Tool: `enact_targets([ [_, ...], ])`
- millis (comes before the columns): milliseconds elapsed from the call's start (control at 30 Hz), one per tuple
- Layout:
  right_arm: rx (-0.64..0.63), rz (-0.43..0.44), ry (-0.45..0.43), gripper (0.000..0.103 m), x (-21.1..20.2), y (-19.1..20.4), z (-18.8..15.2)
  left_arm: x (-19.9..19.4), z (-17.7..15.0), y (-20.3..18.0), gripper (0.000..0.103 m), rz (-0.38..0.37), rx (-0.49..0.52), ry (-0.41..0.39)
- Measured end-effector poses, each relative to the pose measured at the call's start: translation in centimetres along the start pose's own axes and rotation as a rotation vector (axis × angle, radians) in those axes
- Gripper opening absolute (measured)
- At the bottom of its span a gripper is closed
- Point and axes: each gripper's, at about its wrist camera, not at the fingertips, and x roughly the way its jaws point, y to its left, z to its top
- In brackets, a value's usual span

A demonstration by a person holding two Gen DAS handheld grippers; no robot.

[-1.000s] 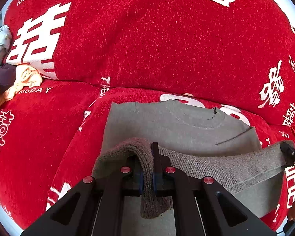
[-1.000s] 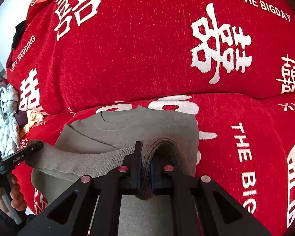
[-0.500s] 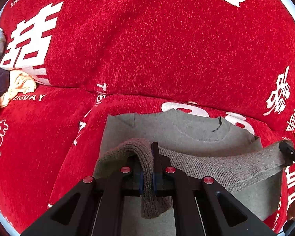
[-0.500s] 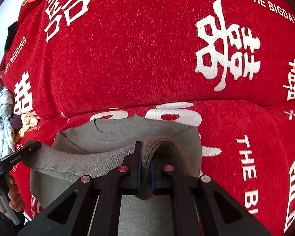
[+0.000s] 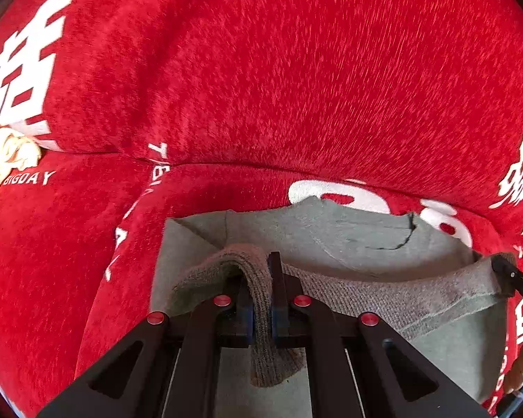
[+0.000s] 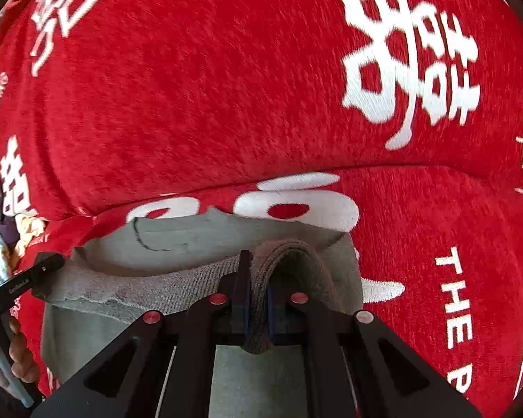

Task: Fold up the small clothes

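Observation:
A small grey-brown knitted sweater (image 5: 359, 233) lies on a red sofa seat, neckline toward the backrest; it also shows in the right wrist view (image 6: 191, 240). My left gripper (image 5: 261, 271) is shut on the left end of its ribbed hem. My right gripper (image 6: 256, 271) is shut on the right end of the hem. The hem (image 5: 401, 299) is lifted and stretched between them, held over the sweater's body close to the neckline. The right gripper's tip (image 5: 505, 271) shows at the far right of the left wrist view, and the left gripper's tip (image 6: 45, 268) at the left of the right wrist view.
The red sofa cover (image 5: 261, 87) with white characters and lettering fills both views; the backrest rises just behind the sweater. A pile of other clothes (image 5: 10, 156) lies at the far left of the seat and also shows in the right wrist view (image 6: 3, 237).
Both grippers have carried the held hem forward toward the backrest, so less of the sweater's body shows between hem and neckline. Both stay shut on the hem.

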Motion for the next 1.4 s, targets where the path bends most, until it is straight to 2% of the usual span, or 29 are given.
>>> enact_targets([
  [133,0.024,-0.023,0.029,0.007,2.1,-0.7,0.2,2.8,0.2,0.0,0.007,0.011,0.006,0.058],
  [333,0.040,-0.034,0.070,0.007,4.1,-1.4,-0.2,4.9,0.1,0.3,0.008,0.002,-0.002,0.115],
  [433,0.058,-0.006,0.078,0.009,4.3,-1.7,-0.1,5.1,0.3,0.5,0.017,-0.022,-0.013,0.129],
  [467,0.061,0.001,0.081,0.011,4.2,-1.8,0.0,5.1,0.5,0.6,0.027,-0.044,-0.026,0.136],
  [500,0.063,0.011,0.082,0.013,4.2,-1.9,0.1,5.1,0.6,0.8,0.044,-0.066,-0.039,0.139],
  [533,0.066,0.020,0.083,0.014,4.0,-1.9,0.2,4.8,0.7,1.0,0.055,-0.096,-0.061,0.132],
  [567,0.068,0.027,0.082,0.015,3.8,-2.0,0.2,4.4,0.9,1.2,0.075,-0.106,-0.081,0.116],
  [600,0.070,0.032,0.080,0.017,3.6,-2.0,0.2,4.0,1.0,1.4,0.088,-0.104,-0.101,0.097],
  [633,0.072,0.034,0.076,0.019,3.2,-2.0,0.2,3.4,1.2,1.7,0.091,-0.090,-0.119,0.074],
  [667,0.076,0.033,0.072,0.023,2.9,-2.1,0.2,2.8,1.3,1.9,0.092,-0.071,-0.129,0.047],
  [733,0.088,0.025,0.049,0.034,2.1,-2.2,0.2,2.0,1.4,2.4,0.092,-0.082,-0.131,0.043],
  [800,0.102,0.020,-0.002,0.064,0.9,-2.4,0.3,1.1,1.6,2.8,0.092,-0.084,-0.140,0.029],
  [833,0.112,0.010,-0.040,0.069,0.0,-2.6,0.5,0.8,1.7,3.1,0.092,-0.081,-0.137,0.018],
  [967,0.072,-0.011,-0.059,0.071,-1.0,-1.9,0.6,-0.4,1.9,2.4,0.092,-0.061,-0.076,-0.017],
  [1100,-0.111,-0.030,-0.018,0.071,0.1,1.8,0.1,0.3,1.8,-0.8,0.092,-0.059,0.046,-0.003],
  [1233,-0.225,-0.046,0.039,0.071,2.5,4.5,-0.3,3.2,1.3,-3.9,0.092,0.023,0.179,0.019],
  [1400,-0.198,-0.121,0.105,0.071,5.8,2.9,0.0,7.2,1.1,-2.9,0.092,0.073,0.163,0.099],
])
